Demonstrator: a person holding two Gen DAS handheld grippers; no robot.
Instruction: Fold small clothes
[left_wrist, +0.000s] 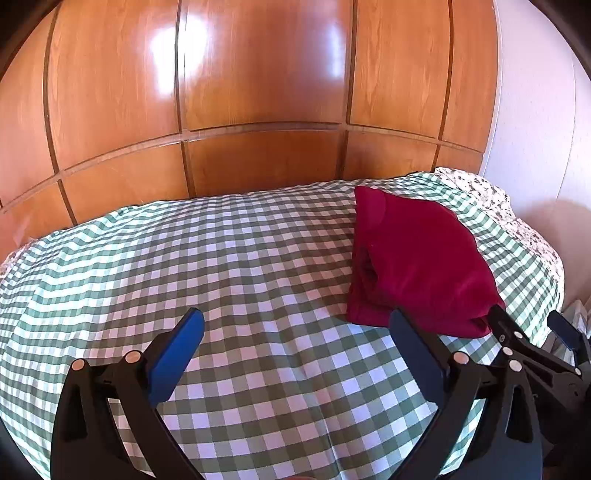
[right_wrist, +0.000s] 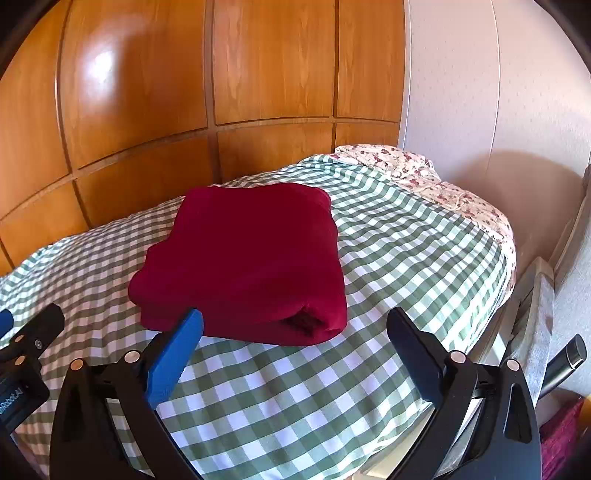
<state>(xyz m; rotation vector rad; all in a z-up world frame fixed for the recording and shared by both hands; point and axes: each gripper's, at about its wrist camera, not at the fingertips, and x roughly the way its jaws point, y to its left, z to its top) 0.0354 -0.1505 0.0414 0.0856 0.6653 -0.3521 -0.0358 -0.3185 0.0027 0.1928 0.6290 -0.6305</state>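
— Lying where?
— On the checked bed (right_wrist: 369, 258), toward its far side: a folded red garment (right_wrist: 243, 258), resting flat before the wooden wardrobe (right_wrist: 258, 74).
— And gripping?
— Nothing. Left gripper (left_wrist: 295, 328) spread wide over bare cover; right gripper (right_wrist: 295, 325) equally wide, just short of the garment's near edge.

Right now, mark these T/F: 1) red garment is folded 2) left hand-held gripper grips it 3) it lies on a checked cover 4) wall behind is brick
1) The red garment is folded: true.
2) The left hand-held gripper grips it: false, its jaws are open and empty.
3) It lies on a green checked cover: true.
4) Brick wall behind: false, wooden panels. The right hand-held gripper is open too.
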